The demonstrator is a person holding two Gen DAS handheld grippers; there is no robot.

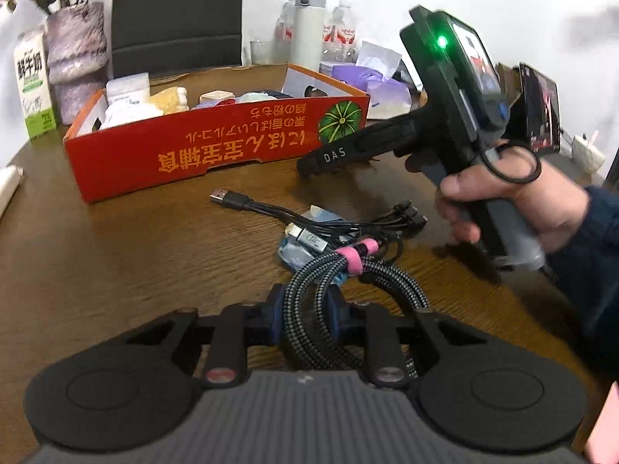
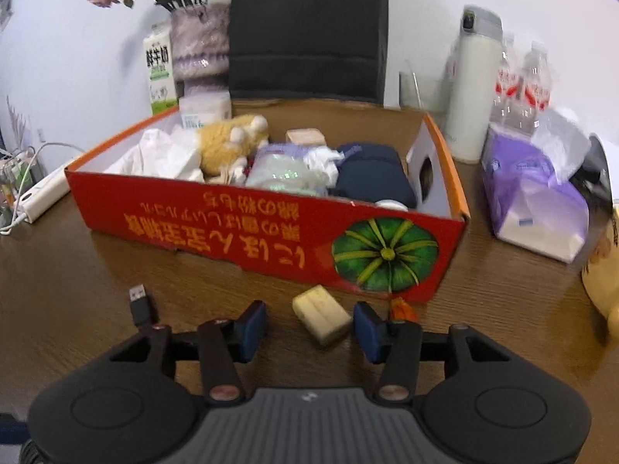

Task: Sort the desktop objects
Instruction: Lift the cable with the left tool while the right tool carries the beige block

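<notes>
L tongs [image 1: 305,311] closed on a braided cable [image 1: 309,290], a coil bound w/ a pink strap [image 1: 354,257], lying on the bench [image 1: 116,255] amid thin black cables w/ a USB plug [image 1: 224,197]. R tongs [image 2: 309,326] spread wide, low over the bench, pads either side of a pale soap-like block [image 2: 321,315], not touching it. Block sits just in front of the red box [image 2: 271,232], which holds a plush toy [image 2: 232,143], a navy pouch [image 2: 371,178] & white wrappings.

Cardboard box [image 2: 271,228] mid-table, tissue pack [image 2: 534,208] right, cable bundle [image 1: 348,266] and block [image 2: 323,319] before it
</notes>
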